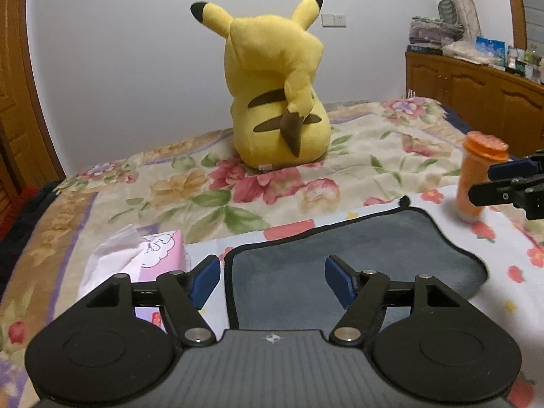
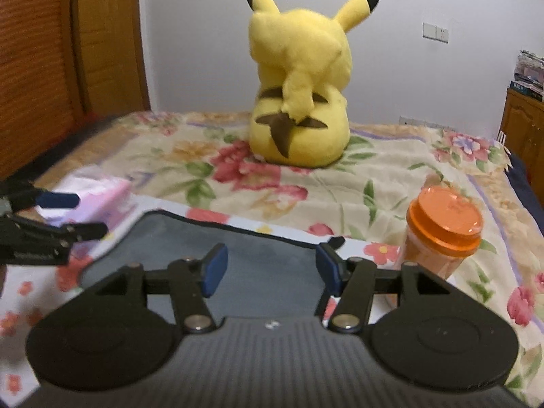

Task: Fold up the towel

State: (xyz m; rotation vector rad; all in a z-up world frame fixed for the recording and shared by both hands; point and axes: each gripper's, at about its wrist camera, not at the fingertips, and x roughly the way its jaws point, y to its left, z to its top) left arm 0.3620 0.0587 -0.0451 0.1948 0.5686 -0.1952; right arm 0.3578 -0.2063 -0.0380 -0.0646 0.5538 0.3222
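towel: the grey towel (image 1: pixel 357 255) with dark piping is lying mostly flat on the bed (image 1: pixel 306 170), on a white flowered sheet (image 1: pixel 503 292), right under both grippers. Its right side is looking wavy in the left wrist view.

left gripper: the left gripper (image 1: pixel 270 280) is hovering over the towel's near-left part, fingers spread wide, holding nothing.

right gripper: the right gripper (image 2: pixel 268 272) is sitting over the towel's right half, fingers wide too, also gripping nothing.

step: looks to me like the very start, both grippers lining up for a grab, no fold made yet.

next move: I'm guessing each one needs to drop onto a corner or edge and pinch it, then carry that edge across to the opposite side.

edges: the far edge with its little hanging loop (image 1: pixel 404 200) is showing clearly; the near edge is hiding under the grippers.

room: the tissue box (image 1: pixel 156 255) is sitting just beside the towel's left edge, and the orange-lidded bottle (image 2: pixel 442 238) is near the far-right corner, so sideways swings are getting tight. The yellow plush (image 1: pixel 275 85) is well apart, further back.
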